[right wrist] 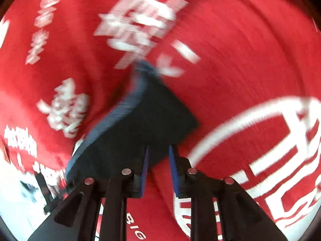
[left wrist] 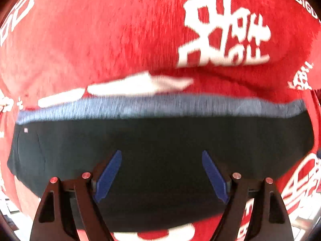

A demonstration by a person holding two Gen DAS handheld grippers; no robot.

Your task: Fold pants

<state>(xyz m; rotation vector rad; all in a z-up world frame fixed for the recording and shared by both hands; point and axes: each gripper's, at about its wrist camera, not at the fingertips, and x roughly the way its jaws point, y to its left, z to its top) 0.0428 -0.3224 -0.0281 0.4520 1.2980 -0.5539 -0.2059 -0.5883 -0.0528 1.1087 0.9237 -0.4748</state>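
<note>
The pants are dark navy with a lighter blue-grey waistband along the far edge, lying folded flat on a red cloth. My left gripper is open, its blue pads spread wide just above the near part of the pants, holding nothing. In the right wrist view the folded pants lie ahead and to the left. My right gripper is open with a narrow gap, its blue pads at the near corner of the pants, with nothing between them. This view is blurred by motion.
The red cloth with large white printed characters covers the whole surface under the pants. A white area with dark shapes shows past the cloth's edge at the lower left of the right wrist view.
</note>
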